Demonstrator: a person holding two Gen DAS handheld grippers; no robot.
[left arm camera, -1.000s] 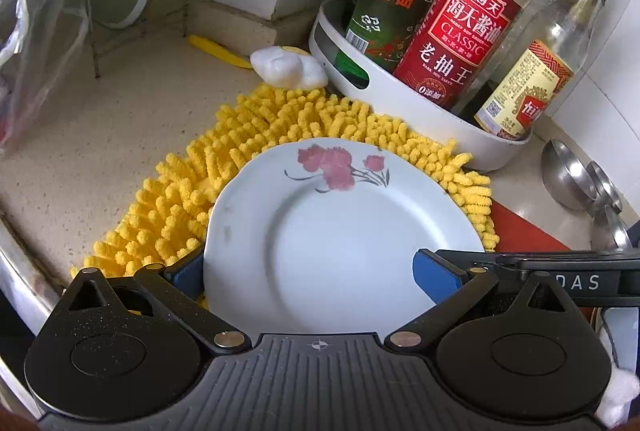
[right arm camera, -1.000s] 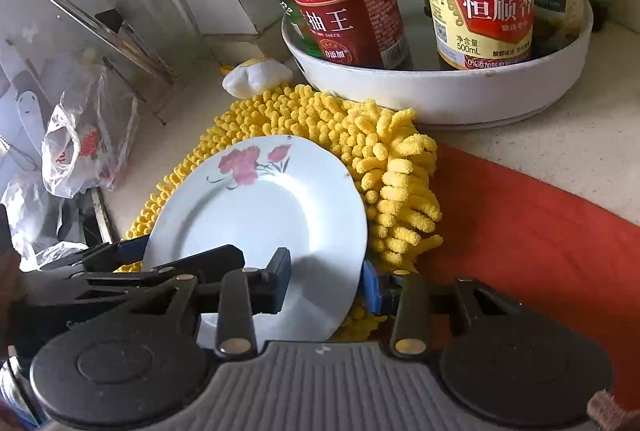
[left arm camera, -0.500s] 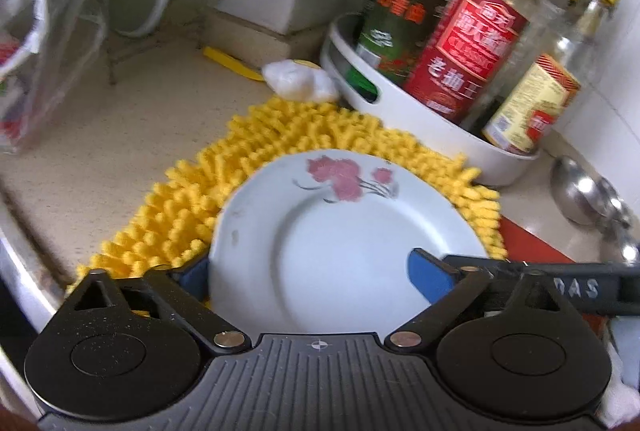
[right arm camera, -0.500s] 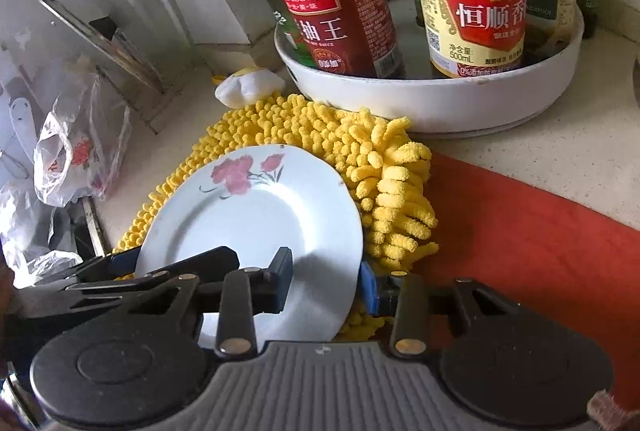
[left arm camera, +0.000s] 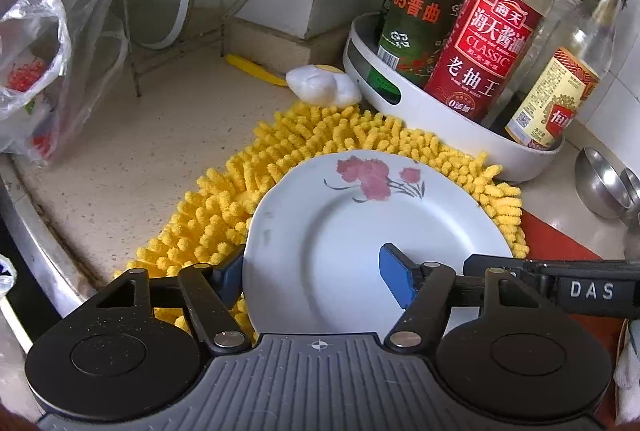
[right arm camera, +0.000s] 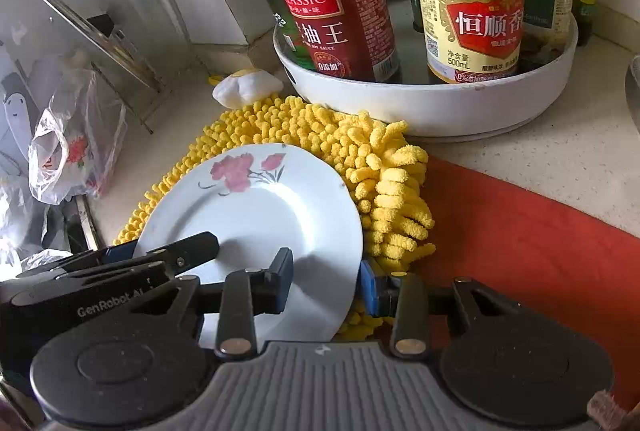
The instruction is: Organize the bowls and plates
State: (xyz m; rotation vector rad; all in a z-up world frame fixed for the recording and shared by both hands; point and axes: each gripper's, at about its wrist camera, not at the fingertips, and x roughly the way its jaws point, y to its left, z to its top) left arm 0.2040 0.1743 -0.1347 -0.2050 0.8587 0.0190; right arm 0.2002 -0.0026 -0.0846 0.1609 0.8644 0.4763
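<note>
Flowered plate (left arm camera: 372, 231), near edge pinched by left gripper (left arm camera: 316, 277) and right gripper (right arm camera: 326, 283); lifted above yellow mat (left arm camera: 240, 199); stowing pending.

The round white ceramic plate with a pink flower print near its far rim (left arm camera: 352, 231) (right arm camera: 256, 215) is empty, face up, with a shallow well and broad rim. It sits over the near part of the fluffy yellow chenille mat (left arm camera: 224, 207) (right arm camera: 384, 191), which shows around its far and side edges. Whether it rests flat on the mat or is lifted slightly cannot be told. A small dark speck marks its rim on the mat's side in the right wrist view.
</note>
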